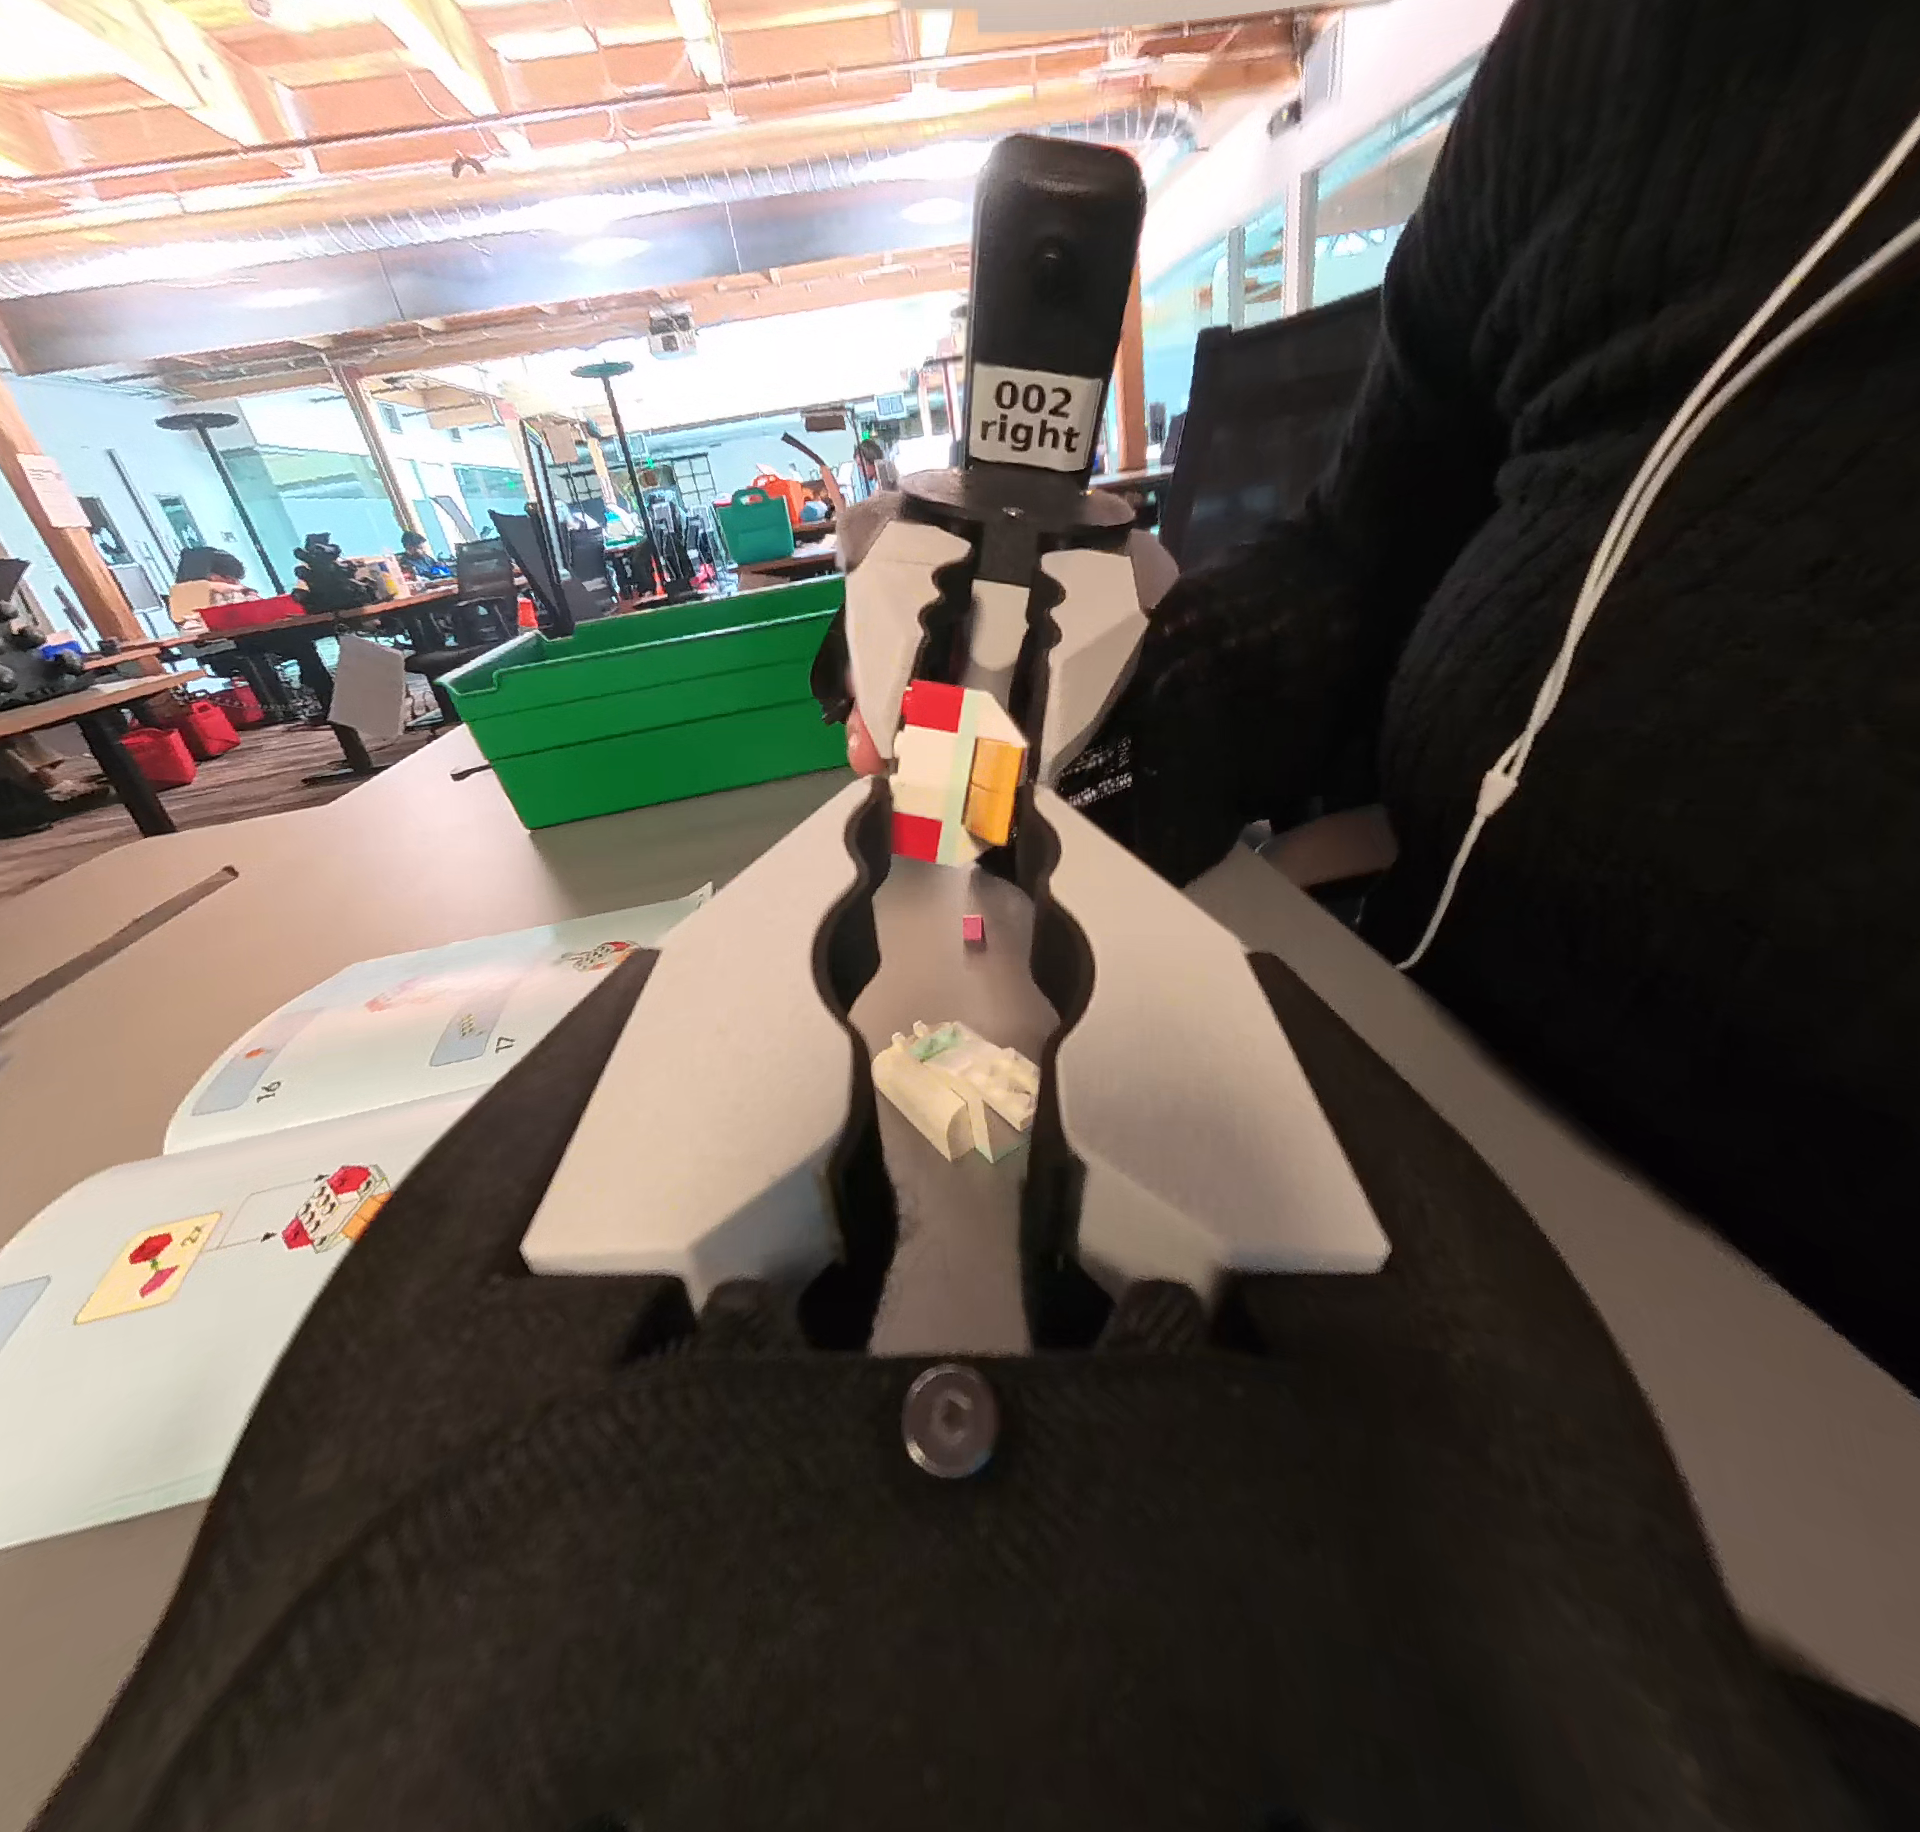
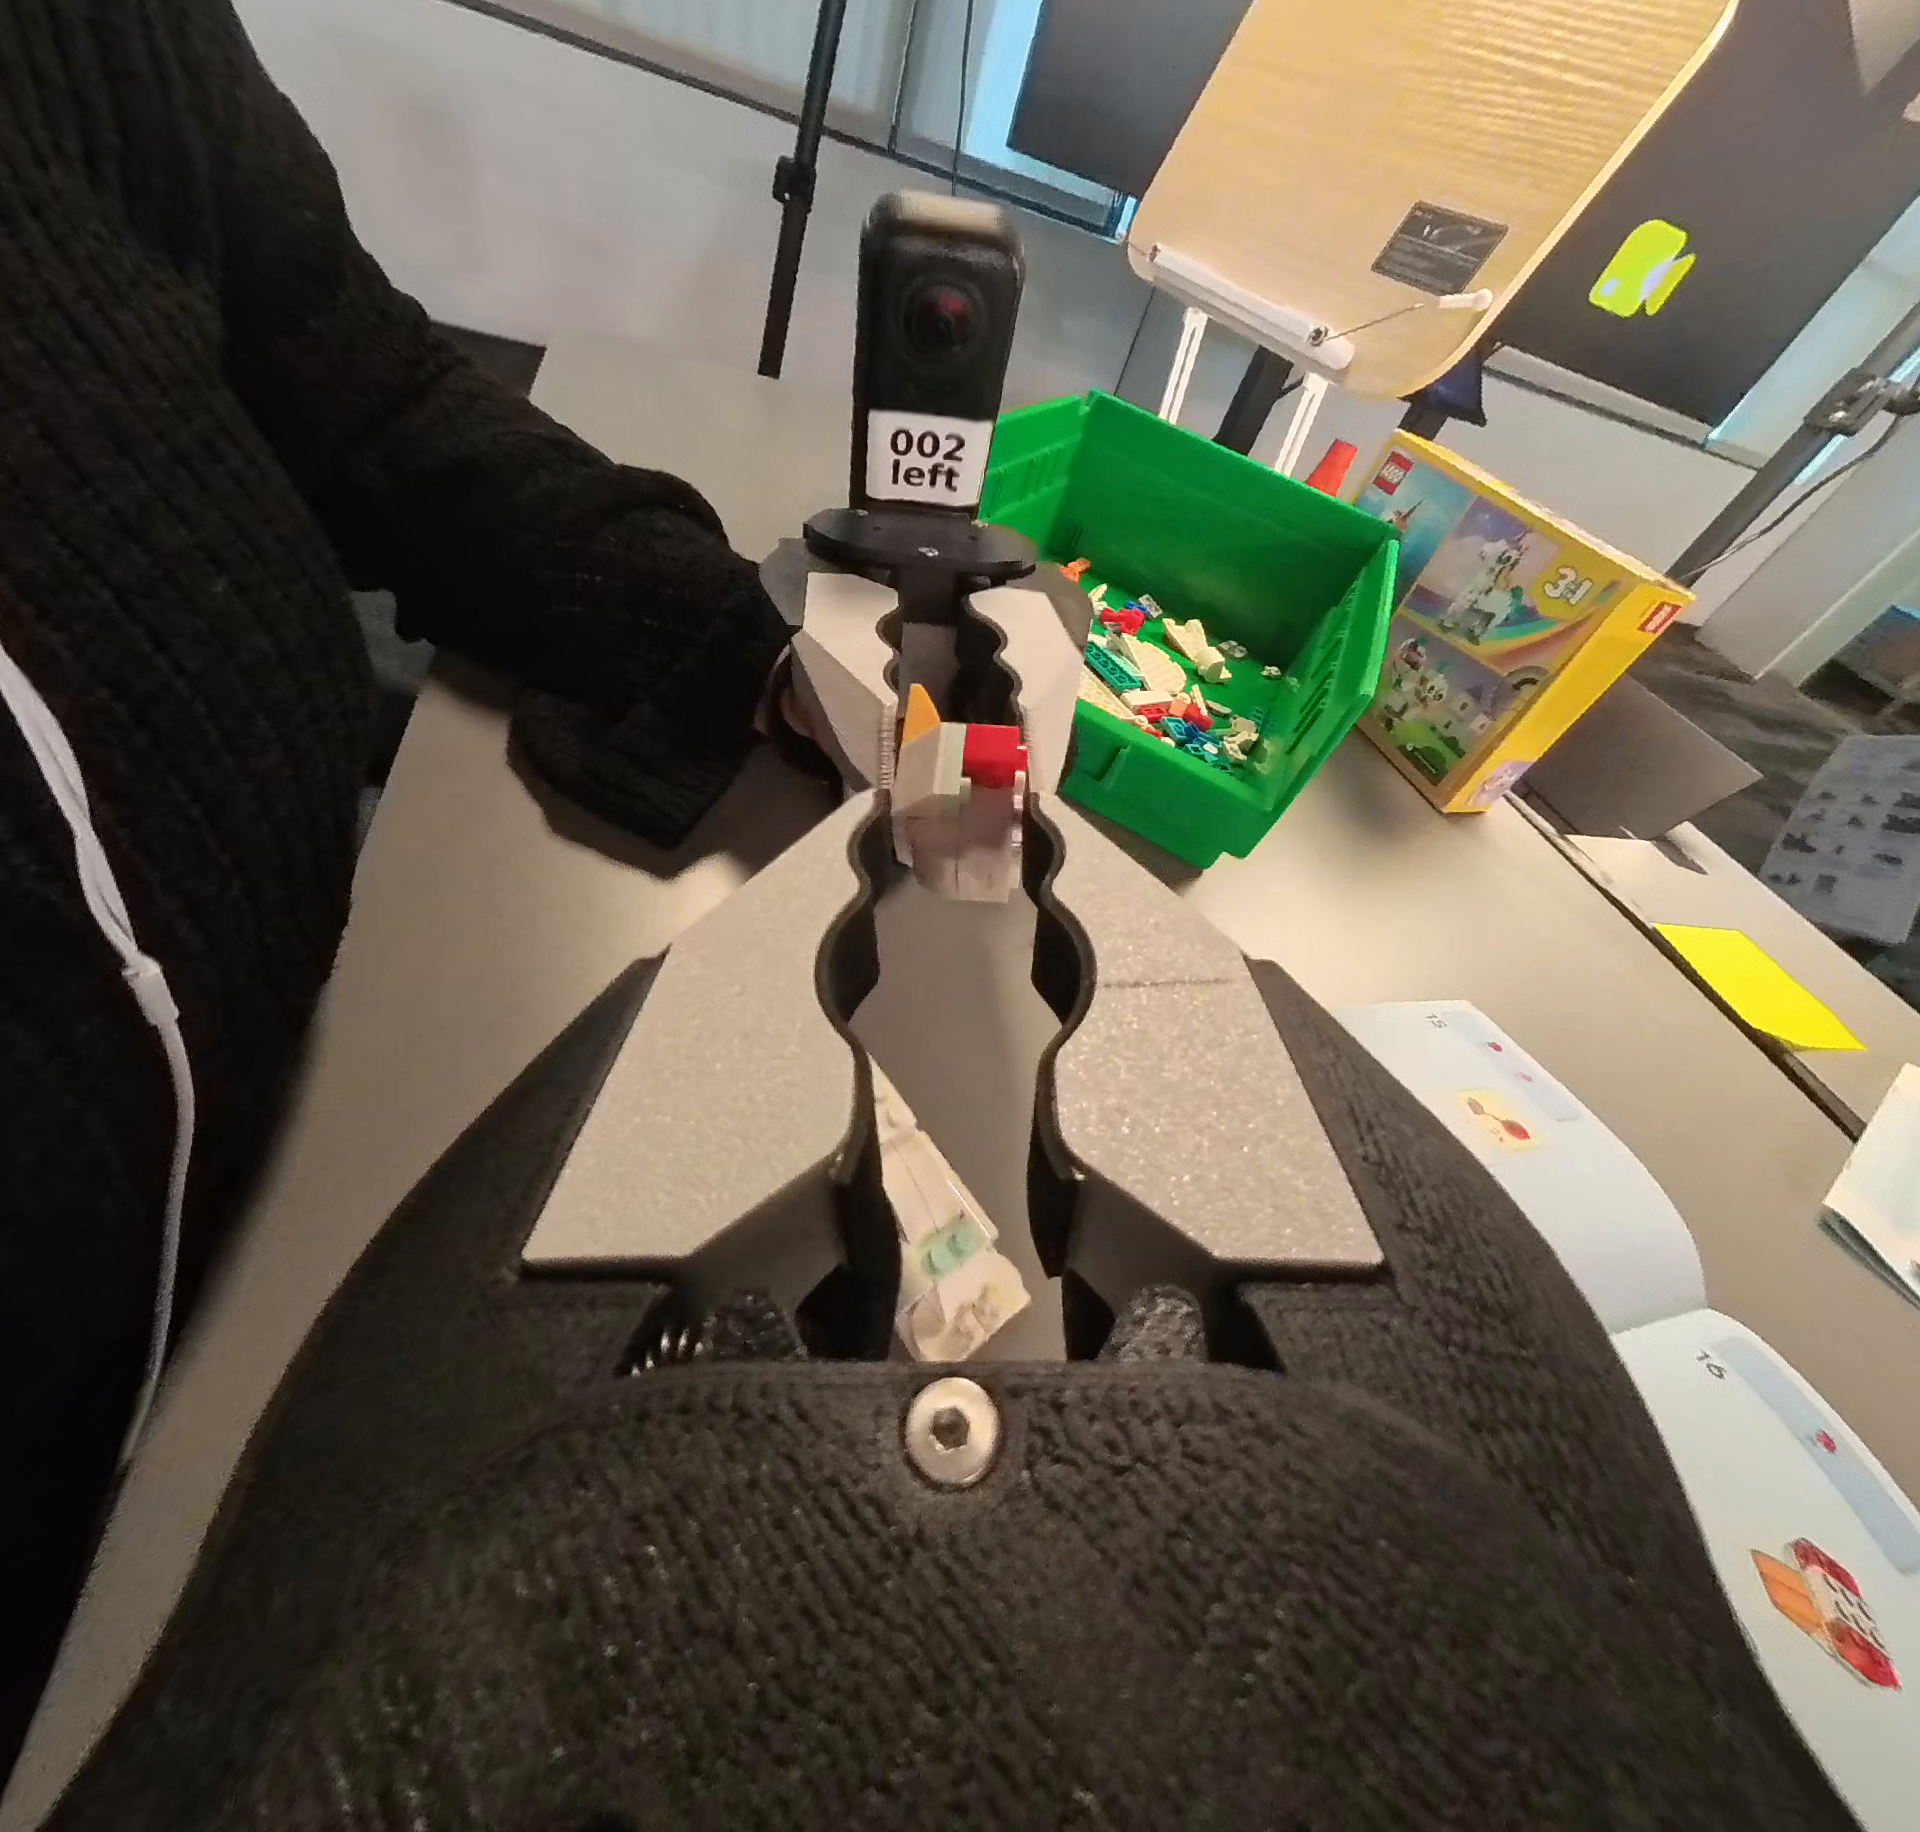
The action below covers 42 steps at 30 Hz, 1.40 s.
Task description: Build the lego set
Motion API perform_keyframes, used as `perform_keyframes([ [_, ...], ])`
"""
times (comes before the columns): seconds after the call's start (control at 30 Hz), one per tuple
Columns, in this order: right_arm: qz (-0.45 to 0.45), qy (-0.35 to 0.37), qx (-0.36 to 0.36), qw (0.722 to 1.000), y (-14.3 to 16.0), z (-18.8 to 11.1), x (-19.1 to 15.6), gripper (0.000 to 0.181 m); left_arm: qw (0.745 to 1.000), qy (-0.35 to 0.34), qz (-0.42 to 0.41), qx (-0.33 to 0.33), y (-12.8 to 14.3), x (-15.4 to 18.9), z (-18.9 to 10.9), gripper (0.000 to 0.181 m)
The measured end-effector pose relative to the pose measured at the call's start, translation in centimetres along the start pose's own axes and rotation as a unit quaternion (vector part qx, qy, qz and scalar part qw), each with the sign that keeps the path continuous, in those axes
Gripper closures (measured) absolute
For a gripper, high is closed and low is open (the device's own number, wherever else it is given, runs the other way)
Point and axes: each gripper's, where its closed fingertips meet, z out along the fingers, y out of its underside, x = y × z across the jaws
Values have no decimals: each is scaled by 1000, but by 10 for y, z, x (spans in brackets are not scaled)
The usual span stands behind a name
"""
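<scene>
A small lego assembly (image 1: 935, 774) of red, white and orange bricks is held in the air between both grippers, which face each other tip to tip. My left gripper (image 1: 961, 821) is shut on its near end. My right gripper (image 2: 956, 832) is shut on the other end; in its view the assembly (image 2: 951, 816) shows a red piece (image 2: 992, 752) on top. A white and pale green sub-build (image 1: 956, 1086) lies on the table below, also showing in the right wrist view (image 2: 935, 1252). A tiny pink piece (image 1: 972, 928) lies on the table beyond it.
A green bin (image 2: 1340, 629) with several loose bricks stands on the grey table (image 2: 1351, 909), beside the yellow lego box (image 2: 1507, 629). The open instruction booklet (image 1: 312, 1107) lies beside the grippers. A yellow note (image 2: 1756, 987) lies near the table edge. A person's black sleeve (image 2: 582, 619) is close.
</scene>
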Motion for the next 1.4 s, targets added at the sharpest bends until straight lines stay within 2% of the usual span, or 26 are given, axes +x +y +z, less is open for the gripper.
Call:
perform_keyframes([
  [0.1,-16,8,-4,1000,3,-1,2,158,1000,-4,-2,-10,2,-1,2,158],
  [0.2,-71,44,-16,996,8,-3,9,158,999,-20,-34,-14,1,-7,6,156],
  [0.37,-258,134,-47,956,10,-6,21,158,987,-6,-162,16,-8,-13,5,118],
  [0.43,-318,150,-54,935,9,-4,20,158,976,12,-216,23,-7,-14,7,112],
  [0.5,-357,156,-61,919,10,-2,18,158,970,23,-240,22,-4,-14,8,119],
  [0.57,-386,157,-60,907,9,0,15,158,972,22,-234,20,-4,-15,7,141],
  [0.63,-403,155,-57,900,8,1,12,158,974,24,-222,20,-4,-14,5,150],
  [0.8,-418,152,-60,894,7,3,10,158,970,49,-239,20,-5,-11,4,150],
  [0.97,-455,151,-79,874,10,4,10,158,970,46,-238,19,-6,-11,4,146],
  [1.1,-457,154,-81,872,9,5,10,158,968,38,-247,7,-1,-12,5,131],
  [1.23,-459,155,-83,871,8,5,10,157,970,45,-239,5,-2,-8,6,147],
  [1.4,-459,155,-83,871,6,6,7,157,969,62,-240,9,-3,-4,4,148],
])
